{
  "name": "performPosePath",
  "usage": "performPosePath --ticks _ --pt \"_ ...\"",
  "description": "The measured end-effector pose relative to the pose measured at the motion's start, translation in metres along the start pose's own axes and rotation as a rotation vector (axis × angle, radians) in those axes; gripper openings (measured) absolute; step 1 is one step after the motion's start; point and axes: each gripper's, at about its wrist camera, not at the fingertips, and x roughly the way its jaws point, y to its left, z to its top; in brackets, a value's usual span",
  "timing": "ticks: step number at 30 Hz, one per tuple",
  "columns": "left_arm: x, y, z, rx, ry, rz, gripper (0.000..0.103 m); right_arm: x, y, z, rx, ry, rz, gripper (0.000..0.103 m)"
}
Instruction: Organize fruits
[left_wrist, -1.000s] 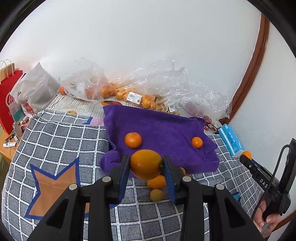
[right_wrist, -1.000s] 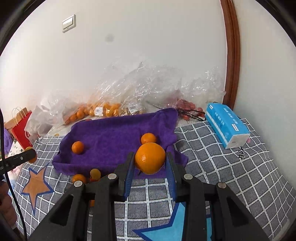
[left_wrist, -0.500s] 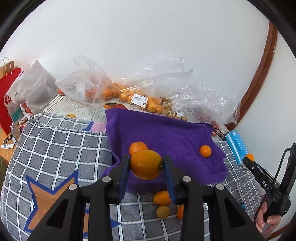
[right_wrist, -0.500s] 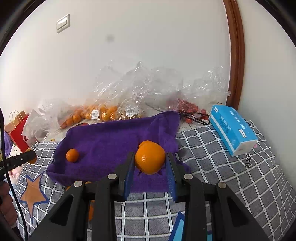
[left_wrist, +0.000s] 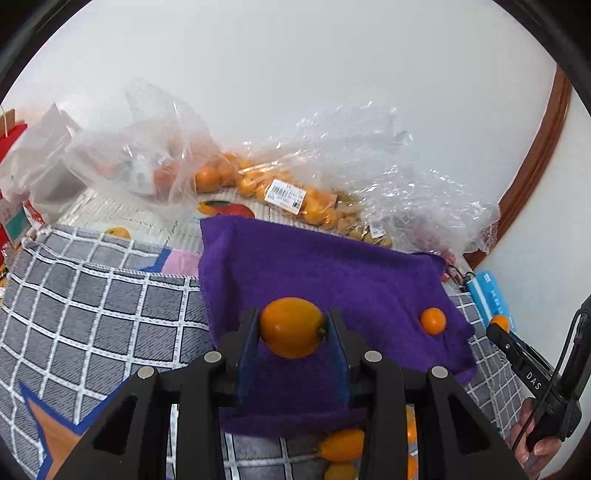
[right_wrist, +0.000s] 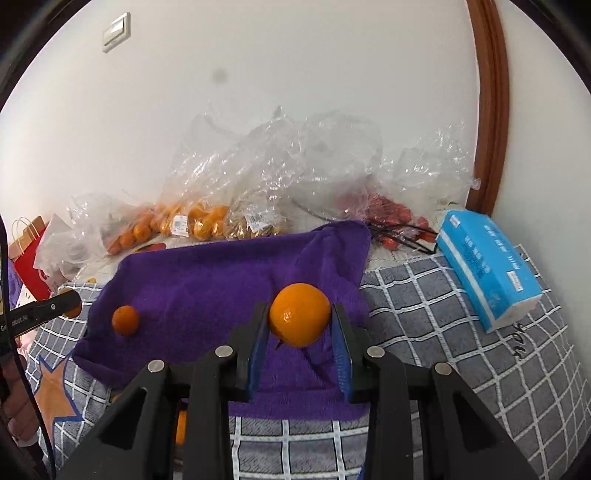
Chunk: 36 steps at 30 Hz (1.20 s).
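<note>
My left gripper (left_wrist: 292, 328) is shut on an oval orange fruit (left_wrist: 291, 326), held over the near part of the purple towel (left_wrist: 314, 273). One small orange (left_wrist: 433, 320) lies on the towel's right side in the left wrist view. My right gripper (right_wrist: 300, 317) is shut on a round orange (right_wrist: 299, 314) above the same purple towel (right_wrist: 207, 280), where a small orange (right_wrist: 125, 319) lies at the left. Several small yellow-orange fruits (left_wrist: 341, 445) lie on the checked cloth just below the towel's near edge, partly hidden by my left gripper.
Clear plastic bags of oranges (left_wrist: 255, 184) and red fruit (right_wrist: 391, 218) line the wall behind the towel. A blue tissue pack (right_wrist: 487, 266) lies on the grey checked cloth (right_wrist: 461, 332) at right. A red paper bag (right_wrist: 27, 254) stands far left. A person's hand (left_wrist: 532, 439) holds the other gripper.
Both grippers have moved forward and down over the purple towel, each still holding its fruit. The oranges that lay on the towel near them are now hidden behind the held fruits.
</note>
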Motion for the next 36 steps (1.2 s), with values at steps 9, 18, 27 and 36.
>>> performPosePath --ticks 9,18,27,36 --pt "0.013 0.014 -0.009 -0.035 0.039 -0.024 0.034 0.033 -0.005 -0.013 0.006 0.081 0.023 0.033" --pt "0.024 0.006 -0.012 -0.007 0.089 -0.03 0.034 0.049 0.0 -0.019 0.017 0.129 0.058 0.033" --pt "0.033 -0.004 -0.017 0.033 0.15 -0.001 0.034 0.062 0.0 -0.024 0.02 0.162 0.054 0.033" --pt "0.046 0.001 -0.02 0.03 0.192 0.027 0.034 0.062 0.004 -0.026 -0.007 0.146 0.04 0.035"
